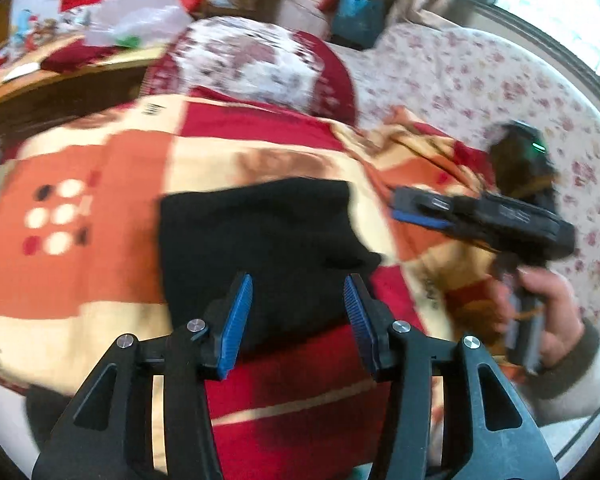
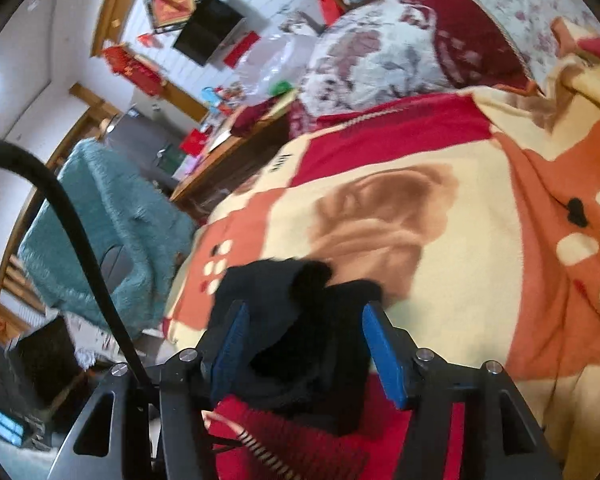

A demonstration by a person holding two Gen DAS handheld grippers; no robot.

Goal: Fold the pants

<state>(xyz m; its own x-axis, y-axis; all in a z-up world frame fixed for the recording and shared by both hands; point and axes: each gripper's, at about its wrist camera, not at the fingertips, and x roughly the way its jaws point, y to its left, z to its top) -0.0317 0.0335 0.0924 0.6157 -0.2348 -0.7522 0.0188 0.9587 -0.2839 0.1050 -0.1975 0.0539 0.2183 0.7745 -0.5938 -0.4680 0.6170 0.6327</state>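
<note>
The black pants (image 1: 260, 240) lie folded into a compact block on a red, orange and cream blanket (image 1: 100, 272). My left gripper (image 1: 298, 294) is open and empty, its blue pads just above the near edge of the pants. My right gripper shows in the left wrist view (image 1: 420, 210), held by a hand to the right of the pants, jaws unclear there. In the right wrist view the right gripper (image 2: 304, 332) is open, with the pants (image 2: 292, 320) lying between and below its blue pads, not pinched.
A floral and dark red pillow (image 1: 252, 64) lies at the head of the bed. A wooden table (image 1: 60, 76) with clutter stands beyond it. A teal fluffy cloth (image 2: 108, 220) hangs over a chair left of the bed. A black cable (image 2: 80, 240) arcs beside the right gripper.
</note>
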